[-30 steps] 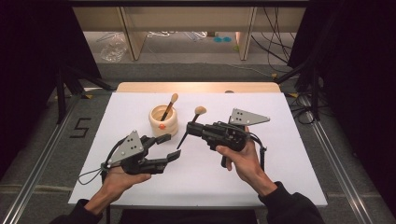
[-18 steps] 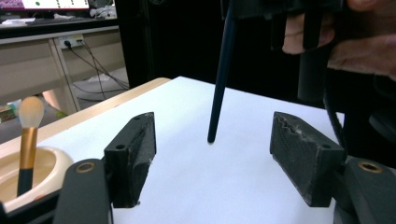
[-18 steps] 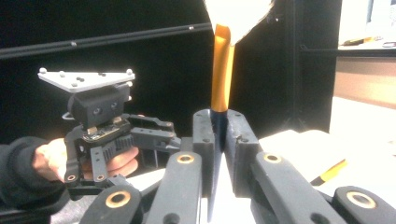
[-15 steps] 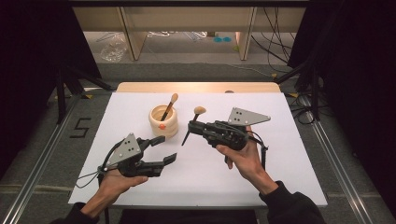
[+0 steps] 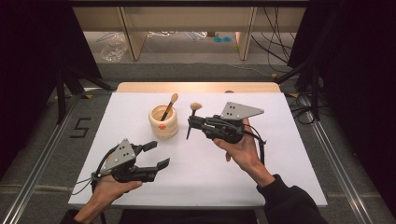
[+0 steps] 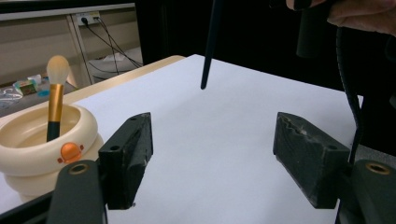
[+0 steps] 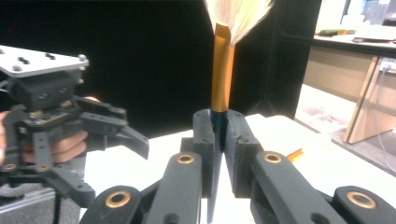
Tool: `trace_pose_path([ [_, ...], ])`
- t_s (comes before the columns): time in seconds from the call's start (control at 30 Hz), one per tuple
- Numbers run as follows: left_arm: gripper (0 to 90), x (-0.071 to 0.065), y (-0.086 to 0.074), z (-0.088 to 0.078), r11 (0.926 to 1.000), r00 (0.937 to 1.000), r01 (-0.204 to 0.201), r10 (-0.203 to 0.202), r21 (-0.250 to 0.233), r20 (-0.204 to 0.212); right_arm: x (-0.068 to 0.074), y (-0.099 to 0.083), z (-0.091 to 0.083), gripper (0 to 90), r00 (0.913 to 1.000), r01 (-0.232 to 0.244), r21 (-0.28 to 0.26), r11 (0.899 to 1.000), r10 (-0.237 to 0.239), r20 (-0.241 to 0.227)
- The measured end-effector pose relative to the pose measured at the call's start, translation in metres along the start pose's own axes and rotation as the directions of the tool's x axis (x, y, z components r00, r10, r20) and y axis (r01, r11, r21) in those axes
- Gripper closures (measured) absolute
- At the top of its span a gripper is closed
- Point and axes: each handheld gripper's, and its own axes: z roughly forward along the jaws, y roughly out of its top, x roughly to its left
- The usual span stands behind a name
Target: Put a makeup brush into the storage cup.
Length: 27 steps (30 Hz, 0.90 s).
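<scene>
- A makeup brush (image 5: 191, 120) is held upright in the right gripper (image 5: 192, 123), just to the right of the cream holder (image 5: 163, 122) and not yet above its mouth — bristles up, black tip pointing down, clear of the white table (image 5: 280, 154).
- The likeliest slip, it is judged: the brush is clamped low on its thin black handle, so a knock of the tip against the holder's rim could pivot it in the grip or twist it out altogether.
- A second brush (image 5: 169, 107) is already leaning in the holder; if the new one is brought down on that side, the two could clash, and the light holder could be nudged or tipped.
- A release made too high would let the brush bounce off the rim and roll away from the holder across the table.
- In the right gripper view the jaws are seen pressed nearly together on the handle of the brush (image 7: 219, 116), just below the gold collar, with the pale bristles fanned out above.
- The left gripper (image 5: 156, 155) is held in front of the holder, toward the person, with its jaws spread wide — nothing is gripped or touched, and bare table is seen between them in the left gripper view.
- Not steadied by anything, the holder (image 6: 44, 149) could shift on contact.
</scene>
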Motion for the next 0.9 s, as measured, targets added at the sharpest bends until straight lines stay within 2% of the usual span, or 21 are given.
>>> trace_pose_path([
  [0.3,22.0,0.0,-0.006,-0.004,0.9999,0.9992,-0.006,0.006,0.008,-0.039,-0.018,0.003,0.013,84.7,0.9994,-0.012,0.021,1.0,0.011,0.032],
  [0.5,19.0,0.003,-0.01,-0.005,0.9998,0.9982,0.015,-0.014,0.015,-0.059,-0.028,0.001,0.018,84.7,0.9984,-0.022,0.024,0.999,0.02,0.053],
  [0.63,16.3,0.003,-0.012,-0.004,0.9993,0.9975,0.031,-0.03,0.018,-0.064,-0.033,0.0,0.022,84.7,0.9975,-0.043,0.04,0.998,0.041,0.057],
  [0.77,15.9,0.004,-0.012,-0.004,0.9996,0.9976,0.026,-0.025,0.014,-0.065,-0.038,0.0,0.026,84.7,0.9973,-0.044,0.04,0.998,0.042,0.06],
  [0.83,15.9,0.002,-0.014,-0.004,0.9984,0.9968,0.052,-0.051,0.021,-0.062,-0.04,0.001,0.028,84.7,0.997,-0.051,0.042,0.998,0.048,0.06],
  [0.9,15.9,0.002,-0.015,-0.003,0.9985,0.997,0.049,-0.048,0.025,-0.061,-0.042,0.001,0.03,84.7,0.9972,-0.052,0.041,0.998,0.049,0.056],
])
